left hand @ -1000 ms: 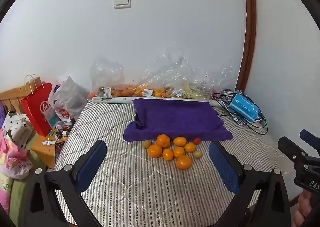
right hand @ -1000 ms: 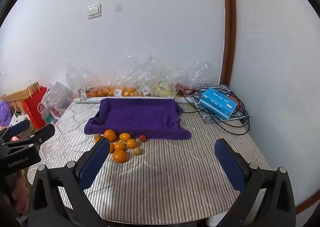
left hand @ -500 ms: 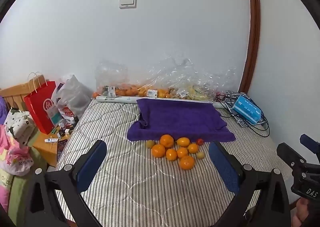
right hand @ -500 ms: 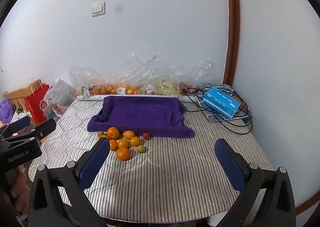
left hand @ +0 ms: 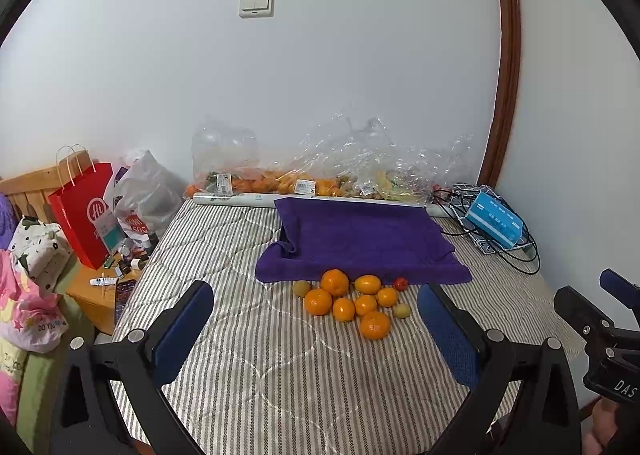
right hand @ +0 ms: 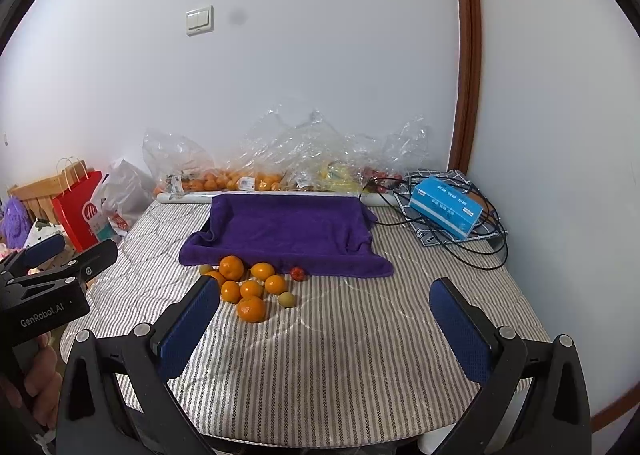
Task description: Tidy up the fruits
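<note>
Orange fruits (left hand: 352, 303) sitting bunched ahead of fingers, touching purple towel (left hand: 360, 243) edge. Left gripper (left hand: 316, 329) and right gripper (right hand: 324, 319) hanging wide apart, holding nothing. Fruits probably light, round, rolling easily; pinching gently across middle seems best.

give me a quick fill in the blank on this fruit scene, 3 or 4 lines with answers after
1. The loose fruit lies on the striped mattress just in front of a ____ towel.
2. The single small red fruit sits at the ____ end of the pile, seen from the left camera.
3. Both the left tongs and the right tongs are ____ and hold nothing.
4. The box resting on the black cables is ____ in colour.

Answers: purple; right; open; blue
</note>
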